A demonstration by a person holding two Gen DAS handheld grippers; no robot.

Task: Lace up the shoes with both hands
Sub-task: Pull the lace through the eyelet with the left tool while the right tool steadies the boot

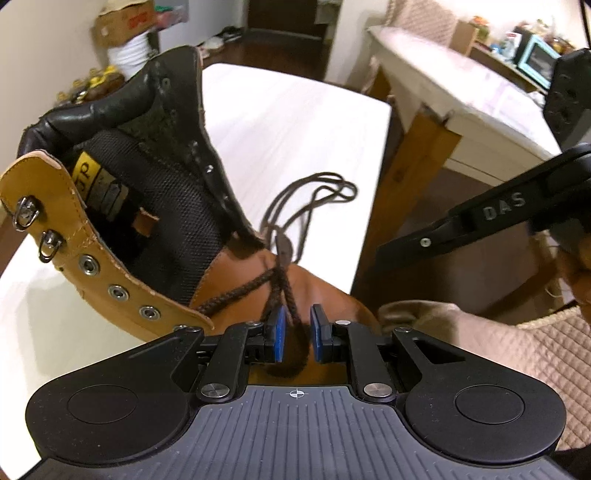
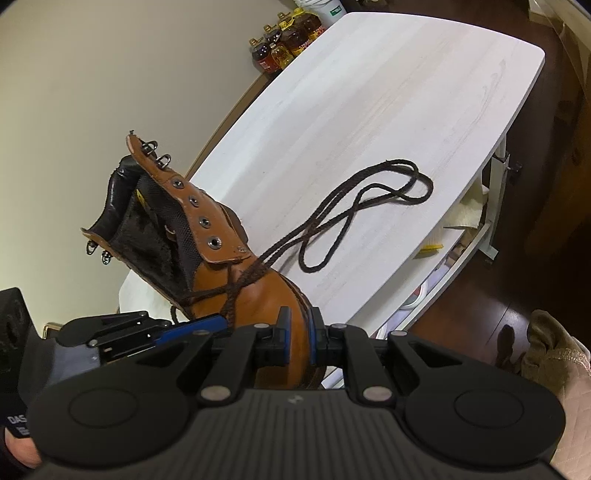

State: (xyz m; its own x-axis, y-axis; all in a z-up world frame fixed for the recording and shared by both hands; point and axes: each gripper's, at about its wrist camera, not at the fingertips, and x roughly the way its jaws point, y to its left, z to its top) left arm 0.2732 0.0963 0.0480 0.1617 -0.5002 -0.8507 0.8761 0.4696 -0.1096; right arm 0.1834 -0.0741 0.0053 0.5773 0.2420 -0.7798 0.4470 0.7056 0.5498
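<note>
A tan leather boot (image 1: 236,291) with a dark lining stands on the white table (image 1: 295,122), its tongue pulled open. Its dark brown lace (image 2: 369,195) crosses the lowest eyelets and trails in loose loops over the tabletop. My left gripper (image 1: 297,332) hovers over the boot's vamp. Its blue pads stand apart, and a lace strand (image 1: 290,310) runs down between them, close to the left pad. In the right wrist view, my right gripper (image 2: 299,334) is by the boot's toe (image 2: 280,299), pads apart with nothing between them. The left gripper's blue pad (image 2: 199,326) shows beside it.
The table's edge (image 2: 461,236) drops to a dark wood floor on the right. A second white-topped table (image 1: 461,107) stands beyond. Oil bottles (image 2: 280,40) line the wall, and a cardboard box (image 1: 122,22) sits at the back left. A beige quilted sleeve (image 1: 517,350) is at the lower right.
</note>
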